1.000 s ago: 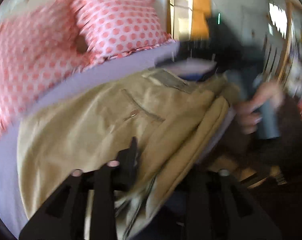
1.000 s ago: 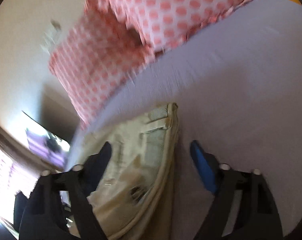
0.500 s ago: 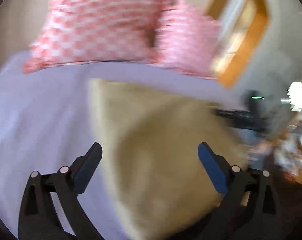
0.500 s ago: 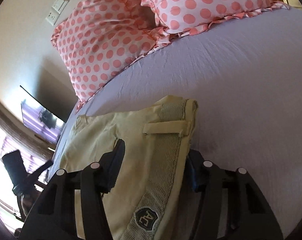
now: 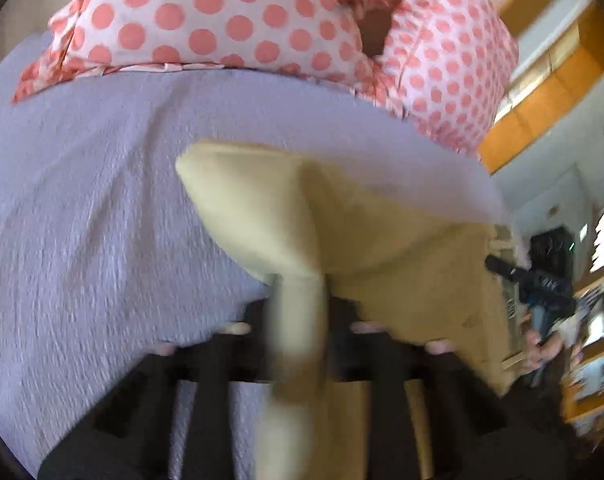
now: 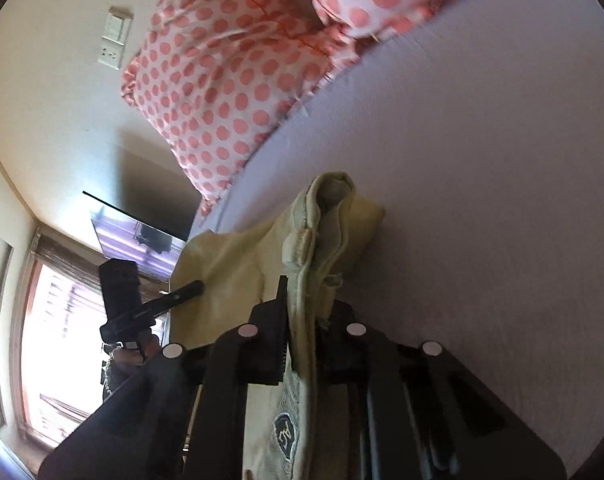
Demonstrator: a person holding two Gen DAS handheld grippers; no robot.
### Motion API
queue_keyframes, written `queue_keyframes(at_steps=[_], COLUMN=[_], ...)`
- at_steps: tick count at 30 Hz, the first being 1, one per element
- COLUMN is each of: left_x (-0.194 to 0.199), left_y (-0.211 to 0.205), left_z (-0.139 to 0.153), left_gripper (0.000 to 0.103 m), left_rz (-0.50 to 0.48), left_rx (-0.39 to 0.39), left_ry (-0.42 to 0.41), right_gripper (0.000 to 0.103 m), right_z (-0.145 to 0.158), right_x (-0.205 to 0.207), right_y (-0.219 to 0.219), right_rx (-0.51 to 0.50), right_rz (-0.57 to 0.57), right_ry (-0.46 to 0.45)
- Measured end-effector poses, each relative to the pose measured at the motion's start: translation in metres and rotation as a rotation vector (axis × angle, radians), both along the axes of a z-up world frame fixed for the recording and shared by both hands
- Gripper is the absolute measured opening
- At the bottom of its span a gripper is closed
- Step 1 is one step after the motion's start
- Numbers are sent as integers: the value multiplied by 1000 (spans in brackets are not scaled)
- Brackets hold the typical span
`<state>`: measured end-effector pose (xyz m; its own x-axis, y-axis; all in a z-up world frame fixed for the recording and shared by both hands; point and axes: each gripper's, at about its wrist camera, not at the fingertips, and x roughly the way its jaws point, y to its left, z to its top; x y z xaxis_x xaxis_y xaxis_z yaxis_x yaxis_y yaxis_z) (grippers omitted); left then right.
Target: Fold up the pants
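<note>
Left gripper [image 5: 298, 300]: fingers clamped on a bunched fold of the pants [image 5: 382, 248], cloth squeezed between them and trailing down toward 6 o'clock. Right gripper [image 6: 302, 312]: fingers pinched tight on the waistband edge, the ribbed band and a belt loop standing up between them, a small logo patch [image 6: 284, 430] lower on the band.

Pants are khaki, lying on the bed [image 5: 82, 220] (lavender sheet), partly lifted off it at both grips. In the left wrist view the folded edge peaks at about 12 o'clock of the fingers, with one rounded corner out at 10 o'clock; the rest of the cloth spreads toward 3 o'clock up to the bed edge. The right gripper shows there too at 3 o'clock, at the waistband, with the hand under it.

Open room: bare sheet from 7 to 11 o'clock in the left view, and from 12 to 4 o'clock in the right view. Two polka-dot pillows [image 5: 230, 20] sit along the far edge at 12 o'clock, apart from the pants. In the right view the left gripper [image 6: 142, 304] is at 9 o'clock, at the far side of the cloth, window [image 6: 62, 340] behind it.
</note>
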<state>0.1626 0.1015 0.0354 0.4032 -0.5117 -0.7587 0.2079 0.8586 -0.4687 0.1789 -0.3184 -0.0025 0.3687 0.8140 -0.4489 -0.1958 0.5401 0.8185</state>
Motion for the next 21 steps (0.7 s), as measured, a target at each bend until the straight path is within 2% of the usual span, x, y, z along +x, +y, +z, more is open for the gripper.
queue_keyframes(at_steps=[2, 4, 7, 9, 10, 11, 12, 13, 14, 15, 17, 19, 21], left_x=[9, 25, 63, 95, 104, 114, 119, 116, 109, 96, 73, 48, 36], left_y=[-3, -13, -20, -25, -27, -31, -31, -26, -21, -12, -5, -5, -22], left_z=[12, 29, 45, 40, 33, 24, 16, 13, 16, 23, 37, 50, 49], left_gripper=[7, 5, 6, 7, 12, 16, 25, 26, 27, 27, 32, 45, 58], left_rz=[8, 22, 77, 129, 146, 159, 164, 169, 183, 213, 236, 195, 98], left_rx=[31, 100, 166, 248, 286, 341, 363, 349, 350, 372, 374, 299, 228], left_ry=[-32, -106, -185, -205, -193, -165, -136, -136, -155, -198, -269, -334, -321], right_gripper=[12, 12, 11, 12, 14, 19, 25, 34, 34, 35, 57, 66, 69], right_z=[18, 36, 51, 43, 35, 23, 17, 14, 18, 30, 51, 63, 61], right_x=[14, 36, 83, 110, 120, 132, 137, 136, 131, 117, 95, 81, 78], right_y=[6, 12, 20, 24, 26, 33, 35, 34, 30, 22, 14, 13, 29], right_rx=[-20, -55, -108, -149, -177, -262, -322, -367, -377, -409, -417, -310, -289], right_rz=[1, -12, -81, -135, -156, -173, -178, -189, -207, -256, -300, -235, -147], right_ry=[-42, -83, -103, -67, -31, 18, 48, 59, 39, -28, -132, -159, -135])
